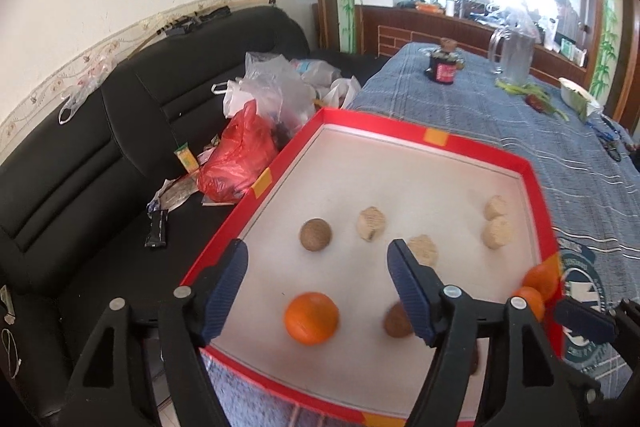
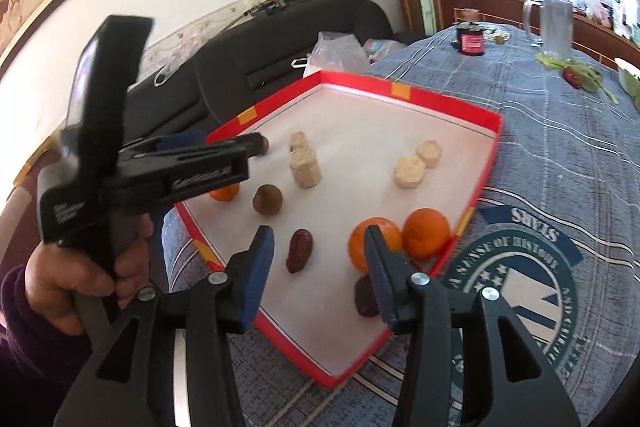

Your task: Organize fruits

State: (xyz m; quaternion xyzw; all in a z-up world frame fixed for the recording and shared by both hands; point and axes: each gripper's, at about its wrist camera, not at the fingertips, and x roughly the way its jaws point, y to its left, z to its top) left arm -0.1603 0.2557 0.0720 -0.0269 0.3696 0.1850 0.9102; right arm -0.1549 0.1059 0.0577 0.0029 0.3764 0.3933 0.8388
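A red-rimmed box lid (image 1: 436,141) (image 2: 404,93) with a white floor lies on the table. In the left wrist view it holds an orange (image 1: 311,317), a brown round fruit (image 1: 316,235), another brown one (image 1: 396,321) and several pale cakes (image 1: 372,223). My left gripper (image 1: 318,283) is open above the orange, holding nothing. In the right wrist view, two oranges (image 2: 426,233) sit by the lid's right rim, with dark red dates (image 2: 299,251) (image 2: 365,297) and a brown fruit (image 2: 267,200). My right gripper (image 2: 320,273) is open over the dates. The left gripper (image 2: 224,163) shows there, hand-held.
A blue checked cloth (image 1: 500,115) covers the table. At its far end stand a dark jar (image 1: 442,67), a glass pitcher (image 1: 514,57) and green vegetables (image 1: 524,91). A black sofa (image 1: 120,155) with plastic bags (image 1: 240,155) lies to the left.
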